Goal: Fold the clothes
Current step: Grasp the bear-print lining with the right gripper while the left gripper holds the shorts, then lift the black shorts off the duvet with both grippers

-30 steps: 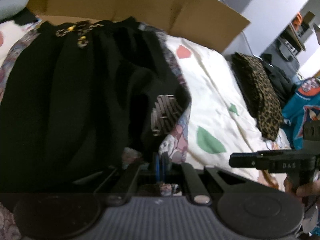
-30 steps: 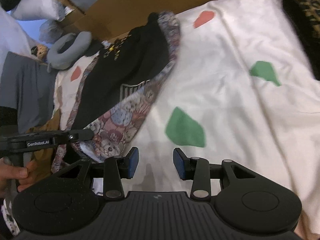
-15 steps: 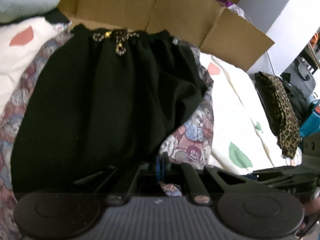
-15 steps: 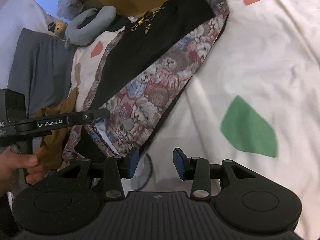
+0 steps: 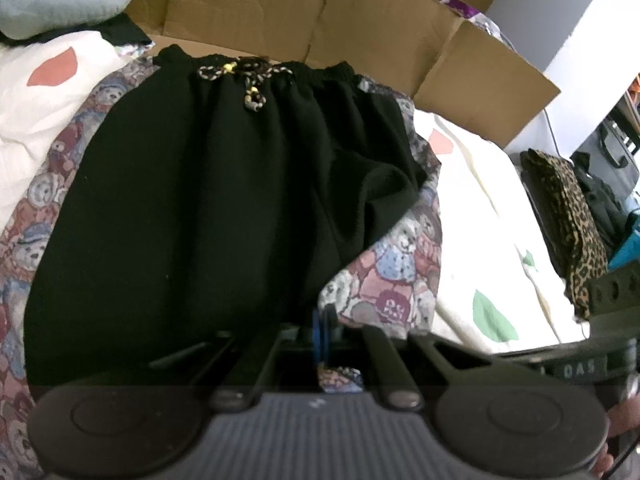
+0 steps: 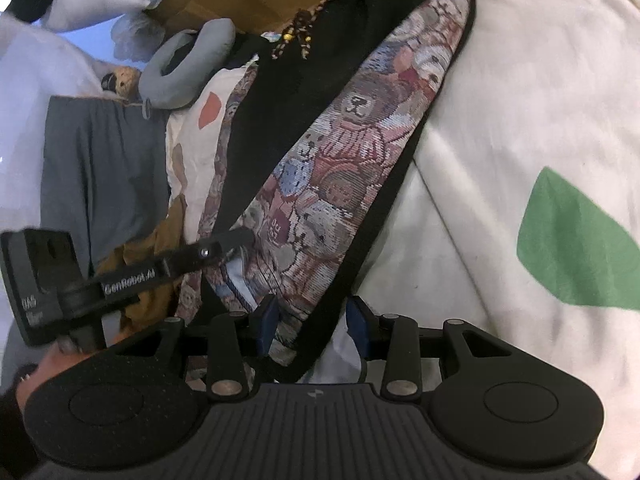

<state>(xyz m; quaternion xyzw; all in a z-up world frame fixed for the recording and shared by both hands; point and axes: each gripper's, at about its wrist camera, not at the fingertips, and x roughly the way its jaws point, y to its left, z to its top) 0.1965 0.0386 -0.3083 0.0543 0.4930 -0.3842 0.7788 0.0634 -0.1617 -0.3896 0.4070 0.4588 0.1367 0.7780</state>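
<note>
A pair of shorts lies on the bed, black in the middle (image 5: pixel 224 200) with teddy-bear print side panels (image 5: pixel 396 264) and a braided drawstring (image 5: pixel 248 80) at the far waistband. My left gripper (image 5: pixel 322 332) is shut on the near hem of the shorts. It also shows in the right wrist view (image 6: pixel 224 244), at the left, shut on the hem. My right gripper (image 6: pixel 312 320) is open, its blue pads either side of the bear-print hem edge (image 6: pixel 320 216), not closed on it.
A cream sheet with green and red patches (image 6: pixel 520 120) covers the bed. Cardboard box flaps (image 5: pixel 360 24) stand behind the shorts. A leopard-print garment (image 5: pixel 572 216) lies at the right. A grey neck pillow (image 6: pixel 180 64) and grey cloth (image 6: pixel 100 168) lie at the left.
The right gripper has moved left from the bare sheet onto the shorts' hem. The black fabric has spread flat, and the folded-over leg with the logo no longer shows.
</note>
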